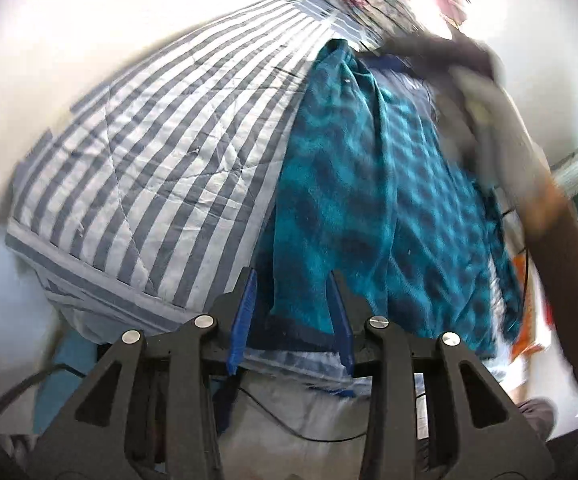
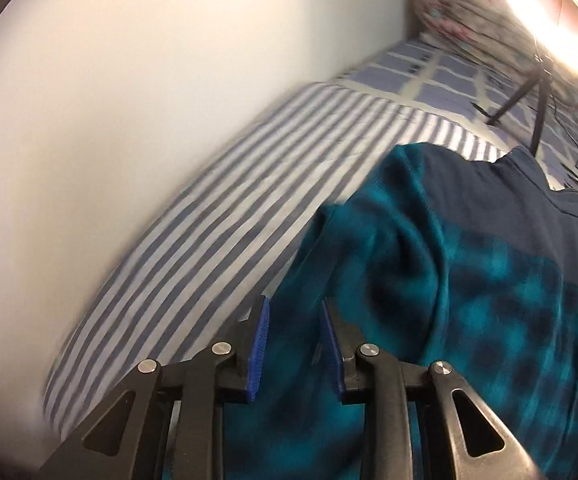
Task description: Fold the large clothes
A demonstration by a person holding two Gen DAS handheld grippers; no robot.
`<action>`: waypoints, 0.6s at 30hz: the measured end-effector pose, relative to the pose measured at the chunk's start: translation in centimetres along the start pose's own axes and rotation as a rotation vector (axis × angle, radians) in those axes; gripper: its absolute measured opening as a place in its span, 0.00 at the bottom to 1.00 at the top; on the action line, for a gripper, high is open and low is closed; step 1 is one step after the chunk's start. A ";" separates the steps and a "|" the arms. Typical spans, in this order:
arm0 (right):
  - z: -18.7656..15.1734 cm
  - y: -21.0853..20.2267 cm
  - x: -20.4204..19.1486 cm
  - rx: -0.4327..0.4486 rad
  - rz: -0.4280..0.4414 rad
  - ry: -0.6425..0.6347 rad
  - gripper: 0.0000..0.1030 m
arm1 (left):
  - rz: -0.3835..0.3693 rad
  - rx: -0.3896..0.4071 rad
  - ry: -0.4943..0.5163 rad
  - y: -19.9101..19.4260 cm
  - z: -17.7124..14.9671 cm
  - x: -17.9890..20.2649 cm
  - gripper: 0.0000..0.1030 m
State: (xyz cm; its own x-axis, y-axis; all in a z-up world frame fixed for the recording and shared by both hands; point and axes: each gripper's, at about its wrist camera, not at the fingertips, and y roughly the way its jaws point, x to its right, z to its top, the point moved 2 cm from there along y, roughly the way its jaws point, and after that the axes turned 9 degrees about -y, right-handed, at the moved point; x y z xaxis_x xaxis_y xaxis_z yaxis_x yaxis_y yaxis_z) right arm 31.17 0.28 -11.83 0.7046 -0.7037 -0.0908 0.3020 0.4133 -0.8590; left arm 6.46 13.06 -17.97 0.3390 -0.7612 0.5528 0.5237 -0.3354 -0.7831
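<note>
Both jaws stand apart, gripping nothing: the left hand-held gripper (image 1: 293, 300) and right hand-held gripper (image 2: 295, 330) hover over the teal garment (image 1: 369, 184) lying on the striped bed (image 1: 149, 152). Likely between folds; next comes picking an edge to regrip.

The garment (image 1: 369, 184) lies spread on the quilt (image 1: 161, 160), which covers the bed (image 2: 449, 80). It sits along the bed's right side, reaching from the near edge toward the far end. A wall (image 2: 129, 80) borders the bed's left edge. A pillow (image 2: 469, 12) lies at the far end, beyond a tripod (image 2: 529, 92) standing on the bed behind the garment.
</note>
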 end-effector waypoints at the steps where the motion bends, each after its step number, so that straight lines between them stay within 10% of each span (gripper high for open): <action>1: -1.6 -0.9 -0.9 0.002 0.029 -0.020 0.25 | -0.027 -0.015 -0.044 0.3 0.4 -0.5 0.35; 9: -13.2 -1.2 -6.7 -0.055 0.029 -0.108 0.20 | 0.029 -0.052 -0.094 4.0 -0.1 -1.6 0.35; 18: -14.7 -2.6 -7.2 -0.030 -0.018 -0.052 0.18 | -0.058 -0.112 -0.168 5.1 -0.5 -2.6 0.35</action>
State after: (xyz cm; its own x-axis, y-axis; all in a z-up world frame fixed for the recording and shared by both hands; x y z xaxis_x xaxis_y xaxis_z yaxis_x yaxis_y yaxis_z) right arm 15.88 -4.25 -16.37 0.7323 -0.6791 -0.0498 0.2961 0.3834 -0.8748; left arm 7.88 13.07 -23.55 0.4411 -0.6391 0.6301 0.4587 -0.4429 -0.7704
